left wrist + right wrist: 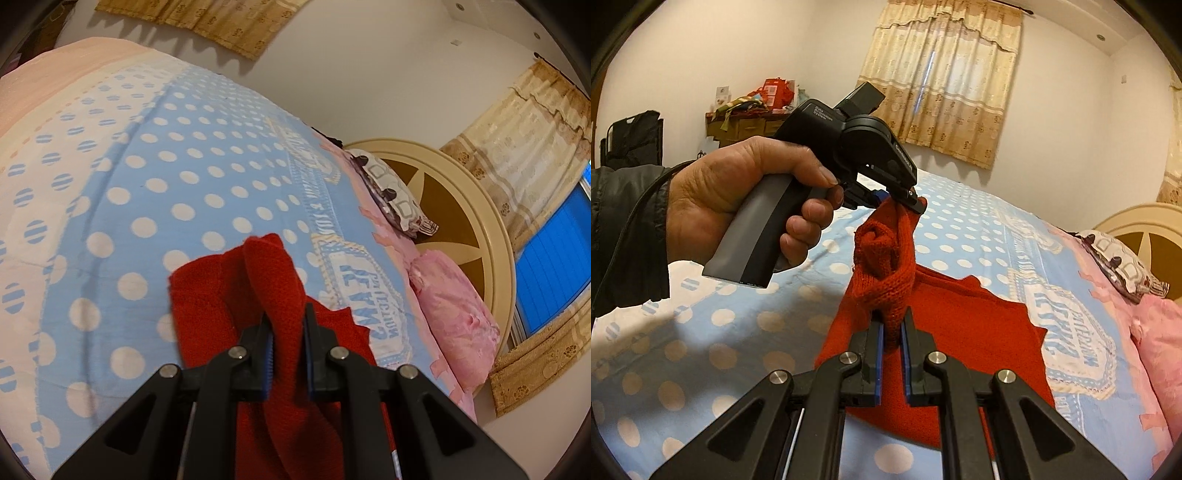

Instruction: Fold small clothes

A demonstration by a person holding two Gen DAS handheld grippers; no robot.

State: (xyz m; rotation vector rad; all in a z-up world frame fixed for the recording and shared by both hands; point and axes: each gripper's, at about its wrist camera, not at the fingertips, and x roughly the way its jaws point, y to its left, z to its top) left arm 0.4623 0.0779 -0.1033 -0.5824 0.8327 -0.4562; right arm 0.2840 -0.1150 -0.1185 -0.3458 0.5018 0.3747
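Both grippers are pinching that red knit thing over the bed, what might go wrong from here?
1. The red knit garment is bunched and twisted between the left gripper and the right gripper, so the fold may set down wrinkled.
2. Each gripper pinches only a narrow ridge, so the fabric might slip out.

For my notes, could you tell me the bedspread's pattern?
Light blue cotton bedspread with white polka dots; left wrist view.

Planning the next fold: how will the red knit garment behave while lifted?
Likely floppy: the red knit garment bunches and sags between the left tool and right tool. Probably grippy, given its coarse knit. Its trailing part on the bedspread would likely drag.
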